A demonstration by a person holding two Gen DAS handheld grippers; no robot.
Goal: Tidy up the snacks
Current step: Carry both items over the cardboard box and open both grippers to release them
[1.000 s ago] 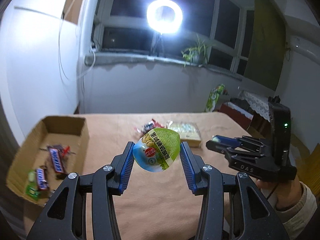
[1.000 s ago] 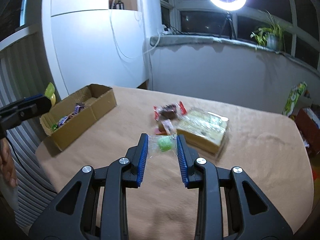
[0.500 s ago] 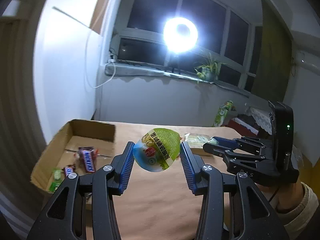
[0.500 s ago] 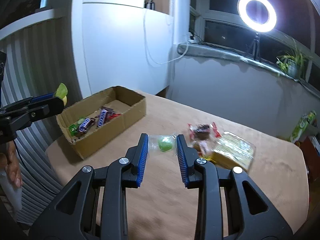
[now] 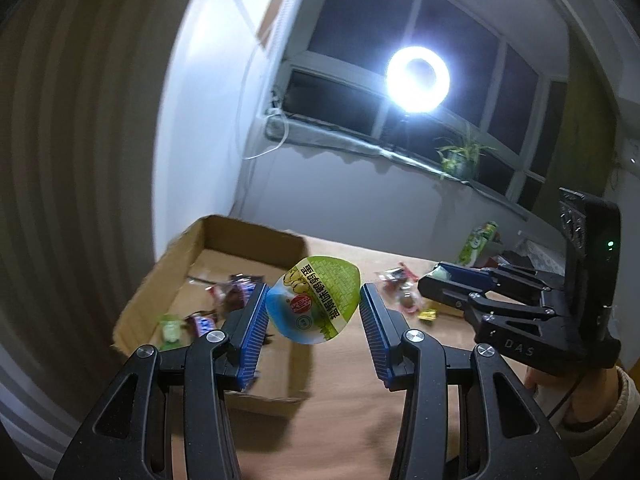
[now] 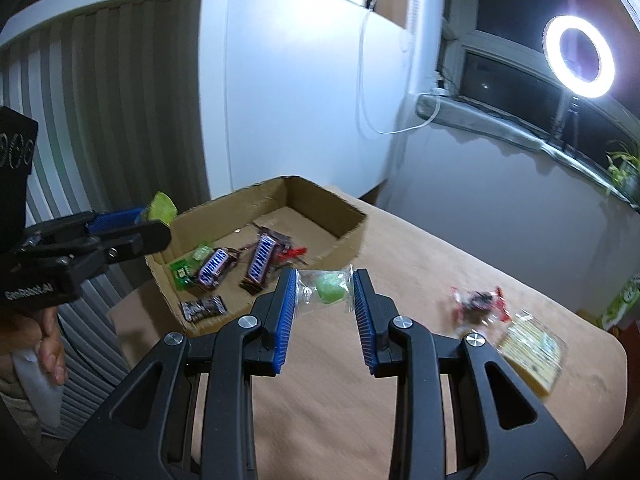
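Plainly the left gripper (image 5: 313,307) is clamped on a jelly cup (image 5: 314,299) — light, slick, crushable, so its rim suits. The right gripper (image 6: 325,290) pinches a wrapped green candy (image 6: 329,287) by its crinkly film — light but prone to slip.

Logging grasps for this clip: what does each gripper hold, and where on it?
Left gripper: jelly cup, pinched across its sides. Right gripper: green candy, held by its clear wrapper's ends.

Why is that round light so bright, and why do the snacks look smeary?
Left wrist view: the ring light glares white against dark windows; the cardboard box is motion-blurred. Right wrist view: the red-wrapped snack smears, walls bend from fisheye.
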